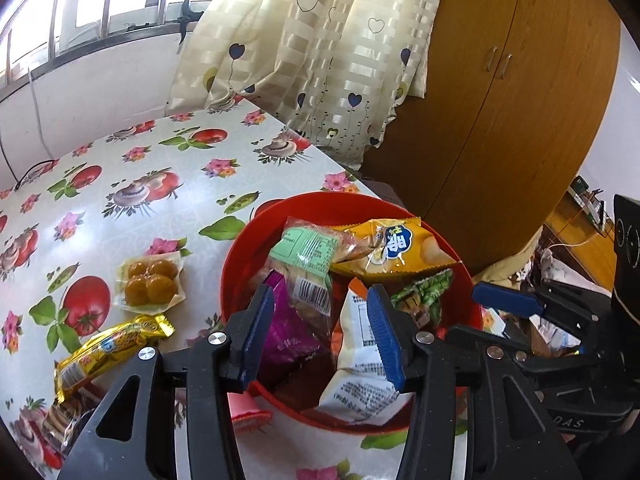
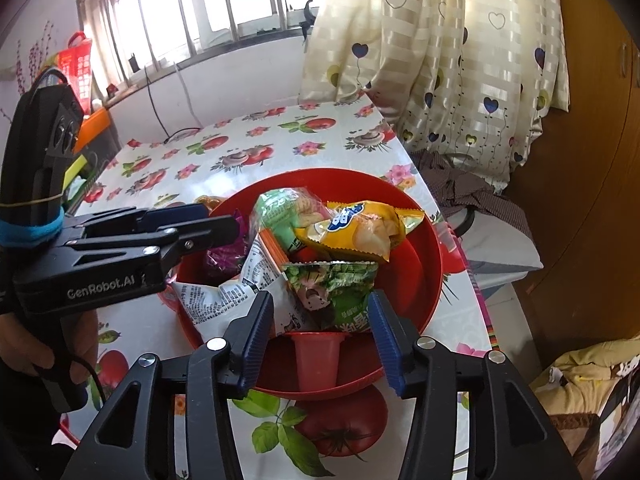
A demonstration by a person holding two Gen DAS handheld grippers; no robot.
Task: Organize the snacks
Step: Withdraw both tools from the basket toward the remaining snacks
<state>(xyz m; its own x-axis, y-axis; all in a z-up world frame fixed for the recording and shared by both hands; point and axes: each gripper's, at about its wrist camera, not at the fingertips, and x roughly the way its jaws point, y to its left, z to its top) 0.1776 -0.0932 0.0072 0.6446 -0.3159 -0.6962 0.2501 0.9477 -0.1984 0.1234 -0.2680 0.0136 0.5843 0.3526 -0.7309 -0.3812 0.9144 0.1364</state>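
Note:
A red bowl [image 1: 256,236] [image 2: 424,264] on the flowered table holds several snack packets: a yellow chip bag [image 1: 404,248] [image 2: 352,232], a green-labelled clear pack [image 1: 308,256], a purple pack [image 1: 286,332], a white pack [image 1: 356,356] [image 2: 224,296] and a green pack [image 2: 336,292]. My left gripper [image 1: 322,336] is open and empty above the bowl's near rim. My right gripper [image 2: 320,336] is open and empty over the bowl's near edge, above a pink cup [image 2: 318,360]. On the table left of the bowl lie a pack of round yellow pastries [image 1: 150,282] and a gold bar wrapper [image 1: 108,348].
The table [image 1: 120,184] ends just right of the bowl. A curtain [image 1: 320,52] and a wooden wardrobe [image 1: 500,100] stand behind. A pink item [image 1: 248,410] and another snack [image 1: 60,420] lie at the near left. A covered stool [image 2: 492,232] stands right of the table.

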